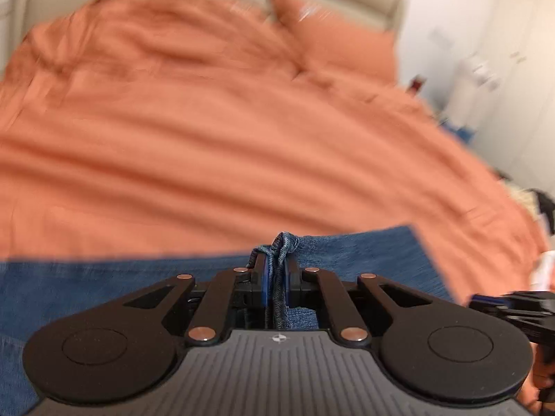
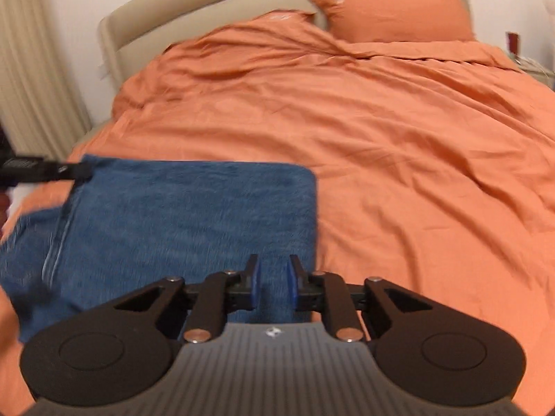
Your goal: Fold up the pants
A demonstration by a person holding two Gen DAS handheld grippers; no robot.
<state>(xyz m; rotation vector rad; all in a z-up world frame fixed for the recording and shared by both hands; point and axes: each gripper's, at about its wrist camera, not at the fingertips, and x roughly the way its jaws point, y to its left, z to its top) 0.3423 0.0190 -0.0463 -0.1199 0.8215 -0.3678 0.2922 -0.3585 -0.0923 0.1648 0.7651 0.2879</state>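
Evidently mid-fold, the left gripper (image 1: 276, 277) is clamped on a bunched denim edge of the pants (image 2: 187, 215), ready to carry it over. Further right, the right gripper (image 2: 273, 282) hovers above the folded denim, blue pads apart, pinching nothing. Pants lie near the bed's (image 2: 399, 145) foot edge; pillow (image 2: 395, 14) and headboard (image 2: 194, 14) behind.

Pants (image 2: 194, 215): blue denim, coarse matt weave, frayed hem bunched between the left gripper's (image 1: 276, 270) pads. Duvet (image 2: 399, 145): orange woven cloth, matt, creased. Pillow (image 2: 392, 14): same cloth. Headboard (image 2: 215, 3): beige, smooth, looks padded. Right gripper (image 2: 272, 279): matt black plastic links, copper-coloured metal pins, blue pads (image 2: 256, 280), ribbed grey housing.
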